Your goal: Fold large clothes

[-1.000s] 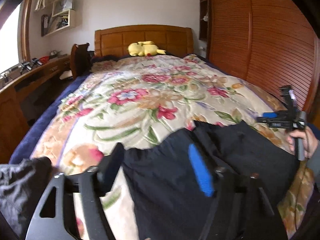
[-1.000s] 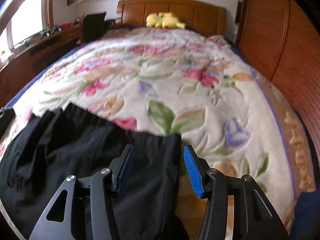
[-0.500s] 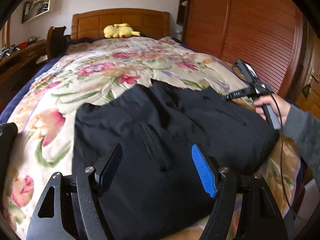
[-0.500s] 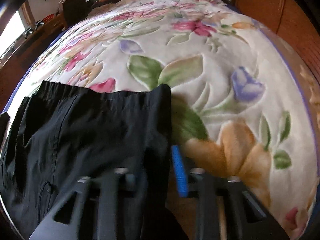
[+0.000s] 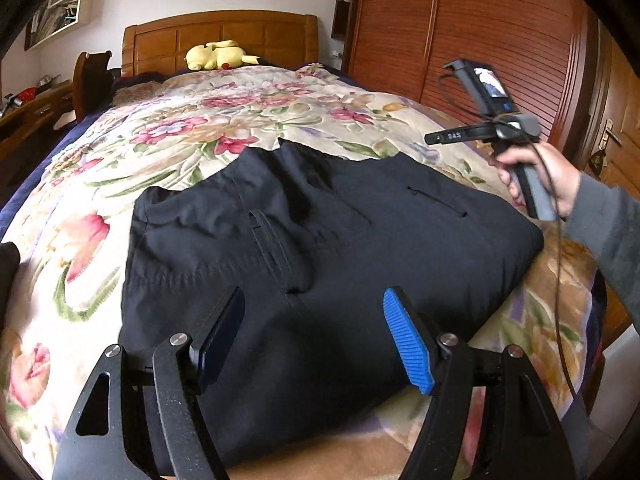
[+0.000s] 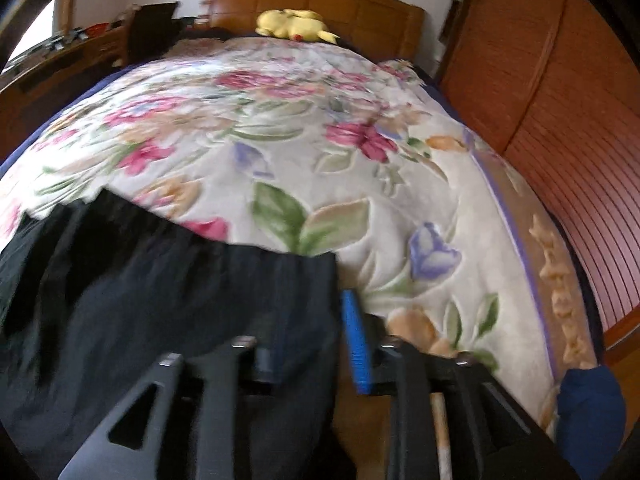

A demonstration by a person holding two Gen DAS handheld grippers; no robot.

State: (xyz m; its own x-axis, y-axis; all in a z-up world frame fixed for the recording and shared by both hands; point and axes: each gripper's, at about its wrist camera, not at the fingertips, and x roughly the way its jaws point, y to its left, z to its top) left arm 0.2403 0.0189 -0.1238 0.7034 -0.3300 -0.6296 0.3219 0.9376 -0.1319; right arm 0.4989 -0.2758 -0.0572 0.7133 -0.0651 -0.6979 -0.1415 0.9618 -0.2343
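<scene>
Black trousers lie spread on the flowered bedspread, waistband toward the headboard. My left gripper is open just above the trousers' near part, around the middle seam. In the right wrist view my right gripper is shut on the right edge of the trousers, just below the waistband corner. The right gripper also shows in the left wrist view, held in a hand at the trousers' right side.
A yellow plush toy lies at the wooden headboard. A slatted wooden wardrobe runs along the right of the bed. A desk and chair stand at the left. Another dark garment lies at the left edge.
My right gripper has closed on the trousers' right edge. My left gripper has swung right and over the trousers, staying open.
</scene>
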